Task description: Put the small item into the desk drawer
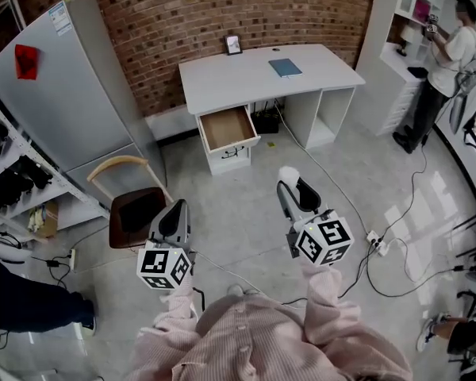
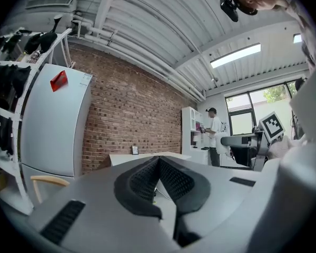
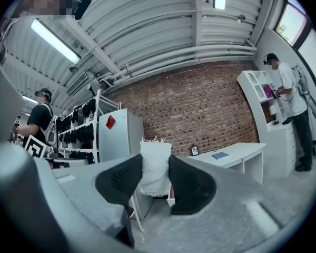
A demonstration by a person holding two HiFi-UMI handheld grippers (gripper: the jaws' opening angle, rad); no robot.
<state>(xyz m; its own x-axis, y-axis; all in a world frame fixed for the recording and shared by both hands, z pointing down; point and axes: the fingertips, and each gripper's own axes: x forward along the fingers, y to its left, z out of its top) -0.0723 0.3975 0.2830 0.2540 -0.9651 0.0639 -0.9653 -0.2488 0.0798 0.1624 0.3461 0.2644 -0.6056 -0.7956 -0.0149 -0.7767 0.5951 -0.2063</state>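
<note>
- White and soft, the small item [image 3: 155, 167], maybe a cloth pouch, is gripped between the pads of my right tool [image 1: 289, 187], up in the air over the floor [image 1: 238, 213].
- My left tool [image 2: 159, 166] is clenched on nothing.
- Ahead, the white counter [image 1: 254, 82] stands by the brick wall [image 1: 182, 14], its wooden drawer [image 1: 228, 128] pulled out, well apart from the item.
</note>
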